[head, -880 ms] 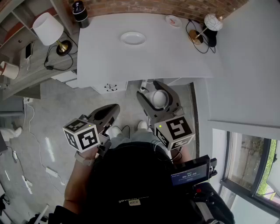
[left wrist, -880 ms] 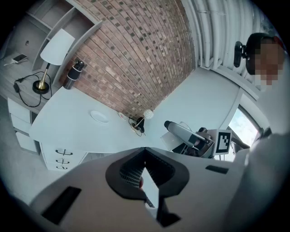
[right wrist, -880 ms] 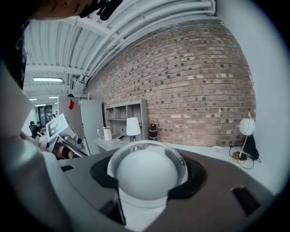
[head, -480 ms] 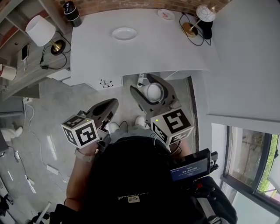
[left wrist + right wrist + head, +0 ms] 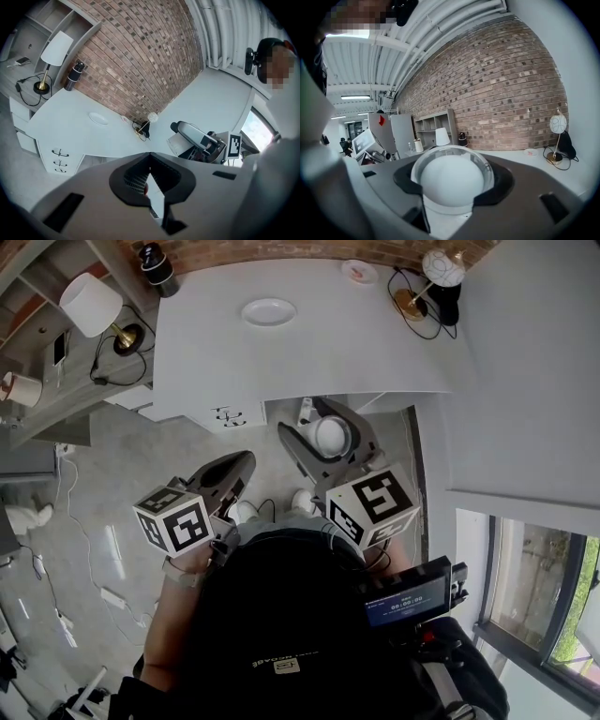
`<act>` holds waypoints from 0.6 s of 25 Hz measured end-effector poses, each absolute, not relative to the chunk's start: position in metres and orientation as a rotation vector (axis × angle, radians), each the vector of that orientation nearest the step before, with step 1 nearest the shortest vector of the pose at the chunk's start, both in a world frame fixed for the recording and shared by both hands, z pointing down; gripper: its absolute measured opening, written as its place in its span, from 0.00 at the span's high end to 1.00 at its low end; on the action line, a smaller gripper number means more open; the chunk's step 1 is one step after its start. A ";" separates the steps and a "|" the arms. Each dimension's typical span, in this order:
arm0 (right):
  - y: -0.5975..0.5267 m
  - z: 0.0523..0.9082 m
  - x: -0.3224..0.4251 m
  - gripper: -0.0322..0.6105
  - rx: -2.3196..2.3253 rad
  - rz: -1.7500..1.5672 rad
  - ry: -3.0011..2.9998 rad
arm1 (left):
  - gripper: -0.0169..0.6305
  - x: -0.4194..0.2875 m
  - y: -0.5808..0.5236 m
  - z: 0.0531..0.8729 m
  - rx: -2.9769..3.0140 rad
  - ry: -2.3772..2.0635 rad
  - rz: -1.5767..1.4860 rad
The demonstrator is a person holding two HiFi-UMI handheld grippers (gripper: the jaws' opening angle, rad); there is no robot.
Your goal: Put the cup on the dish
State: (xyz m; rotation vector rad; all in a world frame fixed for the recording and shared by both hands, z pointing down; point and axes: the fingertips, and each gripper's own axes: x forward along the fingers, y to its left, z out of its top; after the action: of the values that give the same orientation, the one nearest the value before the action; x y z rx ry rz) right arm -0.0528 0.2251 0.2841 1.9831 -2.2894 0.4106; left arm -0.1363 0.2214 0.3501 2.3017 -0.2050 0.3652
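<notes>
Holding white cup [image 5: 451,180] in right gripper [image 5: 315,426], jaws clamping it from both sides at the wall. Hanging it off the white table [image 5: 375,343], over the floor [image 5: 112,484] by the knee gap, not yet over the top.

Reading dish [image 5: 268,311] as well apart from cup: lying ahead and a little left of the jaws, flat on the table top, toward the brick wall [image 5: 501,84]. Showing nothing in the dish, so landing spot looking free.

Carrying nothing in left gripper [image 5: 242,465], jaws together with only a thin sliver of light between the pads. Hanging low at left over the floor, farther from the dish and not needed for the placing, by the look of it.

Judging the coming move as the right side's: reaching forward and slightly left across the table edge, then lowering onto the dish's middle.

Looking round in both the head view and the right gripper view, so not telling which end of the cup is up; checking that before setting down, tipping being the likely slip.

Noting other holders: small saucer [image 5: 359,271] at the far right, beside the globe lamp [image 5: 441,266], holding something reddish too small to name; dark bottle [image 5: 157,263] at the far left corner, contents not showing. Treating the larger plain dish as the target, as a guess from the task line.
</notes>
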 end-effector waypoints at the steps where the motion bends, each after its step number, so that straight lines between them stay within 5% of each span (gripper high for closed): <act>1: 0.225 0.284 -0.052 0.56 1.984 0.414 -2.290 | 0.97 -0.137 0.222 0.351 2.299 -0.206 0.365; 15: 0.235 0.291 -0.038 0.56 1.998 0.490 -2.311 | 0.97 -0.125 0.229 0.355 2.282 -0.211 0.365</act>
State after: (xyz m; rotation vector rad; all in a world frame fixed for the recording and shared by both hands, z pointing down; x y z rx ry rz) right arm -0.0384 0.2349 0.2912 1.9978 -2.3111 0.4903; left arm -0.1253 0.2294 0.3551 2.2822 -0.2111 0.3654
